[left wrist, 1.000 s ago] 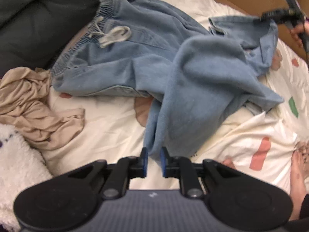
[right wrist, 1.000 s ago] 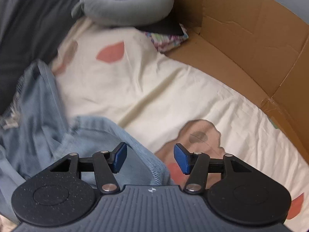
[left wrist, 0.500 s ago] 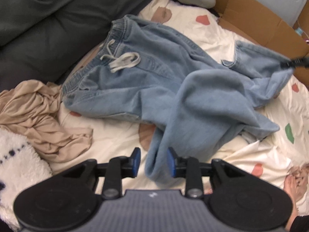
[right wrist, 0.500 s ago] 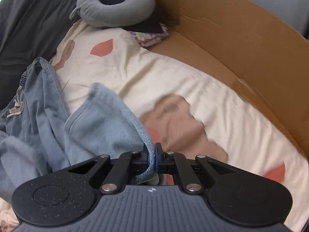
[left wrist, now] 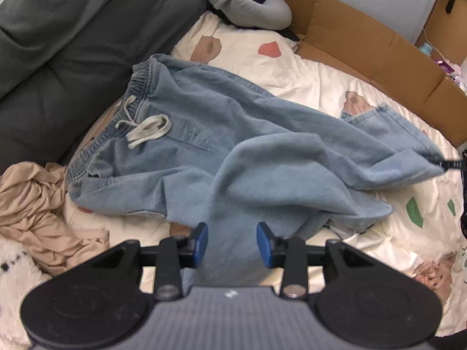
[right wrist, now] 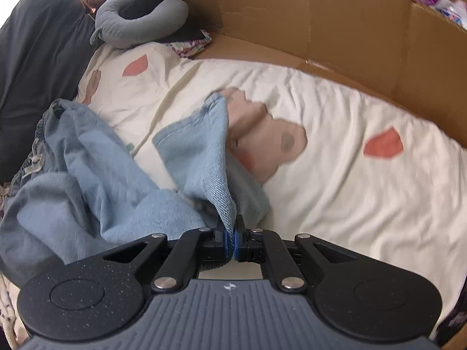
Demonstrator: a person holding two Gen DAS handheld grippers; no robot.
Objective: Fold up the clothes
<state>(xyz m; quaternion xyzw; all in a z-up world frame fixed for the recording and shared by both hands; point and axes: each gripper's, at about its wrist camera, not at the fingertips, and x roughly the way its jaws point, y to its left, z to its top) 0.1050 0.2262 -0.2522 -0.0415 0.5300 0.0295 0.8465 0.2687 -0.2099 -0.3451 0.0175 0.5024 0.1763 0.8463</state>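
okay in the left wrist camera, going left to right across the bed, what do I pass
white fuzzy fabric → crumpled beige garment → white drawstring on the jeans' waistband → blue jeans → right gripper, shut on the jeans' hem at the picture's right edge

Jeans (left wrist: 262, 151) matt denim; box (right wrist: 335, 29) plain cardboard.

Both views: soft, even indoor light, mid-bright, no hard shadows. Strong fisheye bend w/ dark vignette at the corners. Left wrist view slightly soft overall; jeans (left wrist: 262, 157) smeared at lower centre btwn the gripper pads, dark sofa (left wrist: 73, 38) upper left dim, little detail. Right wrist view: bright blown-out patch at top left; motion blur on the jeans hem & printed sheet (right wrist: 350, 175) mid-frame; cardboard wall (right wrist: 335, 23) sharper. No glare on the gripper bodies.
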